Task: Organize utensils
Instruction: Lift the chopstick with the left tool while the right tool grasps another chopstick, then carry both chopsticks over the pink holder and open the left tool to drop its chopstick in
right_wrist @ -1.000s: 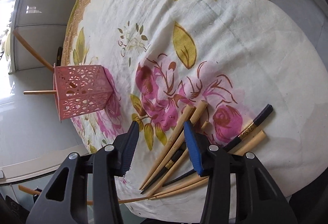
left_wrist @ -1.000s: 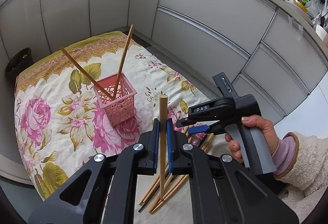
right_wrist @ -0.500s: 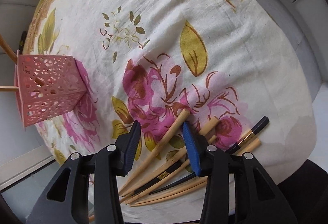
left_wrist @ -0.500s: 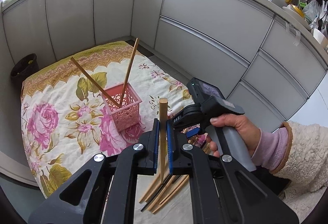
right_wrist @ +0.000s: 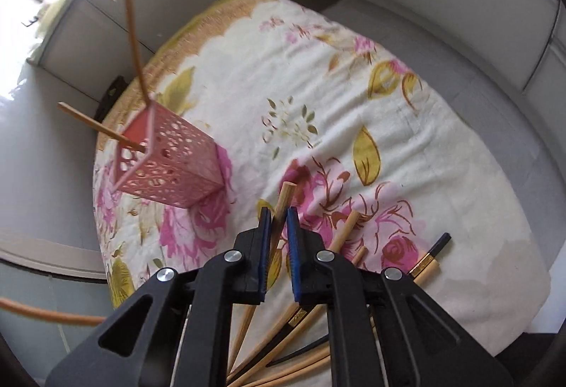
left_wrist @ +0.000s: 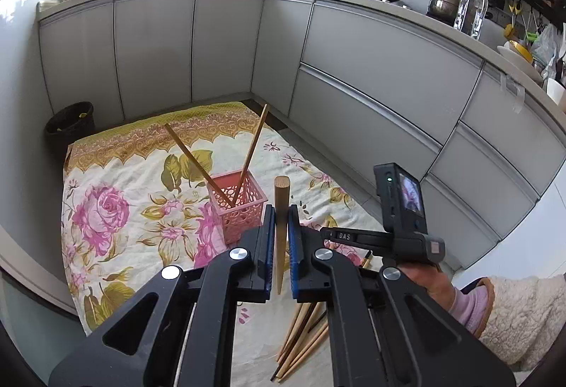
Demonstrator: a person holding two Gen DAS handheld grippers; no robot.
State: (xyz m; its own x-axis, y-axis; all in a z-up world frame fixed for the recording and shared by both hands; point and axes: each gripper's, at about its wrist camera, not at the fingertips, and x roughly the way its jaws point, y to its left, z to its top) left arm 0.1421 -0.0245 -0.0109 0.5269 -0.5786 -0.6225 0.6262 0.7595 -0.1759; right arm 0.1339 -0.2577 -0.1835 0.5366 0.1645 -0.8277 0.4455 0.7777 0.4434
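Note:
A pink perforated basket (left_wrist: 235, 210) (right_wrist: 173, 167) stands on the flowered cloth (left_wrist: 116, 174) with two wooden chopsticks (left_wrist: 253, 146) leaning out of it. My left gripper (left_wrist: 281, 210) is shut on one wooden chopstick (left_wrist: 282, 192), held upright just right of the basket. My right gripper (right_wrist: 279, 215) hangs over the loose chopsticks (right_wrist: 345, 231) at the cloth's near edge. Its jaws are closing, and the pads press on a wooden chopstick (right_wrist: 286, 194) whose thick end sticks out past them. A black chopstick (right_wrist: 437, 245) lies among the loose ones.
Grey kitchen cabinets (left_wrist: 371, 86) wrap round the cloth on the far side and right. A dark bin (left_wrist: 69, 125) stands at the far left corner. A hand (left_wrist: 428, 281) in a fleece sleeve carries the right gripper's handle (left_wrist: 399, 206) beside my left one.
The right gripper's jaws came together on one chopstick from the pile and it rose and rolled with it. The left gripper rose a little, its chopstick still held.

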